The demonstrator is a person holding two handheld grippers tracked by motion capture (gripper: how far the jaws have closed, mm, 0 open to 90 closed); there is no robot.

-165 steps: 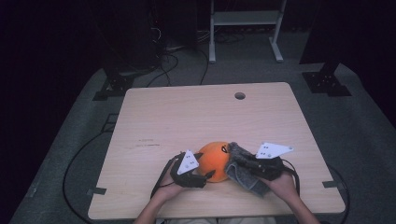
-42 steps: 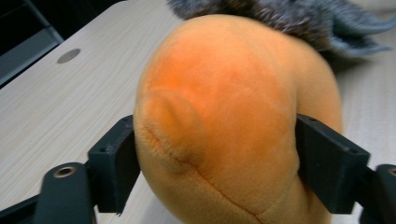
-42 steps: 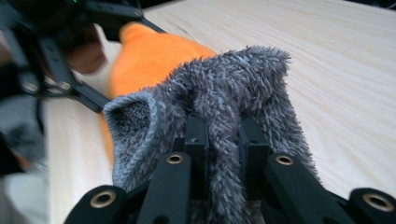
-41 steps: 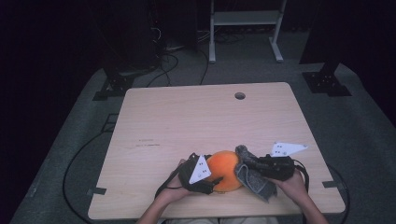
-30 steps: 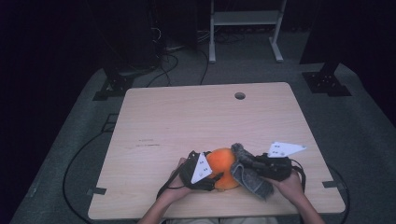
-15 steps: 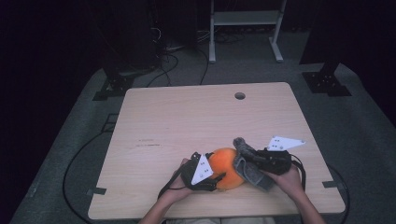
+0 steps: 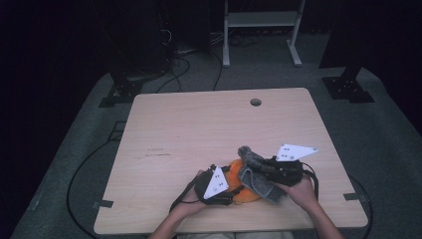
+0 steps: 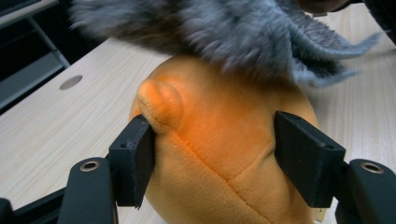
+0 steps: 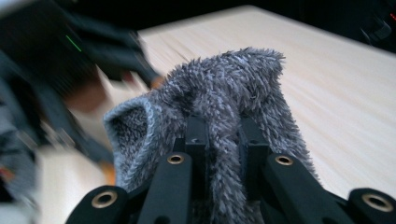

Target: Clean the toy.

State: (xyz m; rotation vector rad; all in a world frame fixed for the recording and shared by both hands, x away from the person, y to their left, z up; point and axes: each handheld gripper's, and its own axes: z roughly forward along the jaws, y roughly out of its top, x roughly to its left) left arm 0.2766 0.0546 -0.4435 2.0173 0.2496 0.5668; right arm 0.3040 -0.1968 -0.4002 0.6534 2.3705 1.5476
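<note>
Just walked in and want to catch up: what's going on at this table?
A person at a light wooden table works with a gripper in each hand. The left gripper brackets a round orange plush toy; its jaws have just been closing, and both pads now touch the toy's sides. The right gripper is shut on a grey furry fabric piece, holding it over the top of the toy, near the table's front edge.

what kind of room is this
Probably a lab or recording studio, not a home: a bare wooden table on grey carpet, taped-down cables across the floor, dark stands and a white metal rack behind.
</note>
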